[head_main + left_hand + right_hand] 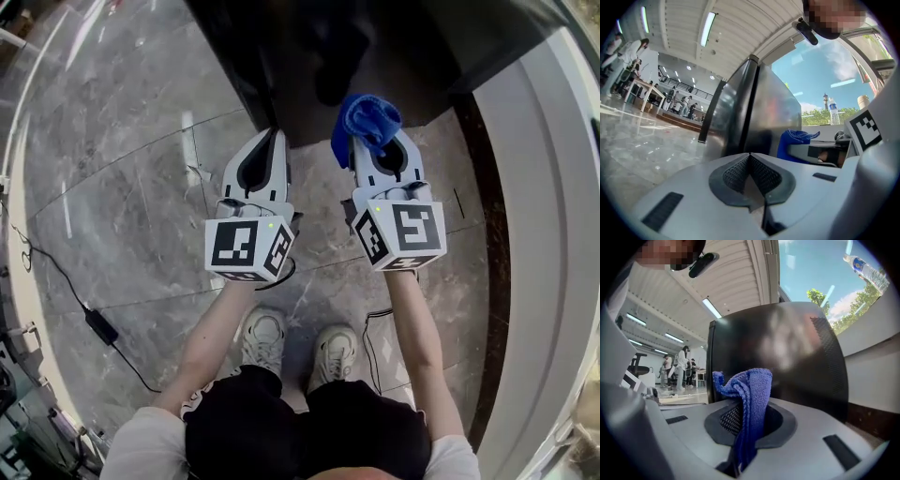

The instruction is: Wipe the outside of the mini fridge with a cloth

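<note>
The black mini fridge [347, 56] stands on the floor straight ahead; its dark glossy side fills the right gripper view [778, 352] and rises beyond the left jaws [754, 112]. My right gripper [375, 141] is shut on a blue cloth [367, 122], which sticks up from between its pads [747, 399] just short of the fridge. The cloth also shows in the left gripper view [794, 140]. My left gripper [270, 148] is shut with nothing in it, its pads [750, 173] pressed together, beside the right one and near the fridge's lower edge.
Grey marble floor [122, 187] lies to the left, with a black cable and power brick [98, 325] on it. A pale wall with a dark skirting [534, 216] runs along the right. People and desks [642, 89] stand far off.
</note>
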`<action>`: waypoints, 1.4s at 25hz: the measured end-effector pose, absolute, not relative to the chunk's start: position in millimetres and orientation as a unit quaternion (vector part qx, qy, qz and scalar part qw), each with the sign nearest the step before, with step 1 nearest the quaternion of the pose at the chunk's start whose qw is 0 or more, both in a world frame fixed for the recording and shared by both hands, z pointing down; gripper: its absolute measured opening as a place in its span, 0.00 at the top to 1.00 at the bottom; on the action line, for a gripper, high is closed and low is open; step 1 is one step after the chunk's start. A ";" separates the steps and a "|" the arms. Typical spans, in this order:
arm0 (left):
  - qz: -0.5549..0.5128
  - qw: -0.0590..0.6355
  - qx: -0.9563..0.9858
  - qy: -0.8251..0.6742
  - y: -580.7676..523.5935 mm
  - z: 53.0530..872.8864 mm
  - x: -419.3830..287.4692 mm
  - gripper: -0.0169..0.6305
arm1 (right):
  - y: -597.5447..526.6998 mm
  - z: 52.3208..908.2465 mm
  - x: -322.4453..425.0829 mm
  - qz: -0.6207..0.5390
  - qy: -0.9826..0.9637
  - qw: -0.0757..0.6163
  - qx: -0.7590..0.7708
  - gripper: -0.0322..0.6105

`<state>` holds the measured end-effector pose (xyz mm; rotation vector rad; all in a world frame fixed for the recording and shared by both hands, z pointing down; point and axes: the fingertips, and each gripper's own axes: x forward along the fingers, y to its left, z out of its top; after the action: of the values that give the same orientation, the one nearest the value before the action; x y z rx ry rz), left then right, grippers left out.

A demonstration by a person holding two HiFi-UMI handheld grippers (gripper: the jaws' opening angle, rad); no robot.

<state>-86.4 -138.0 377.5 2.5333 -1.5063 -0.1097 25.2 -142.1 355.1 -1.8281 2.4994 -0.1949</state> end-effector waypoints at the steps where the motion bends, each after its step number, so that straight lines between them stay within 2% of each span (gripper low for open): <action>1: -0.039 0.095 0.849 -0.518 -137.8 377.2 -98.8 0.97 | -141.2 357.2 10.7 -0.066 0.813 0.018 -0.578 0.87; 7: -0.040 0.112 0.814 -0.568 -145.2 390.2 -162.4 0.97 | -141.6 380.4 -68.9 -0.071 0.850 0.001 -0.521 0.87; 13: -0.026 0.115 0.815 -0.568 -144.9 397.4 -172.1 0.97 | -148.7 390.8 -107.6 -0.070 0.865 -0.014 -0.496 0.87; 22: -0.024 0.130 0.821 -0.556 -146.9 406.3 -163.8 0.97 | -155.2 390.9 -101.6 -0.062 0.860 -0.020 -0.505 0.87; 35: -0.020 0.133 0.844 -0.520 -144.9 406.5 -124.5 0.97 | -161.7 388.7 -35.6 -0.058 0.826 -0.015 -0.561 0.87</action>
<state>-124.5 -144.9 406.5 2.4473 -1.5075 -0.0588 -35.6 -161.7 388.7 -1.7790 2.6183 -0.1854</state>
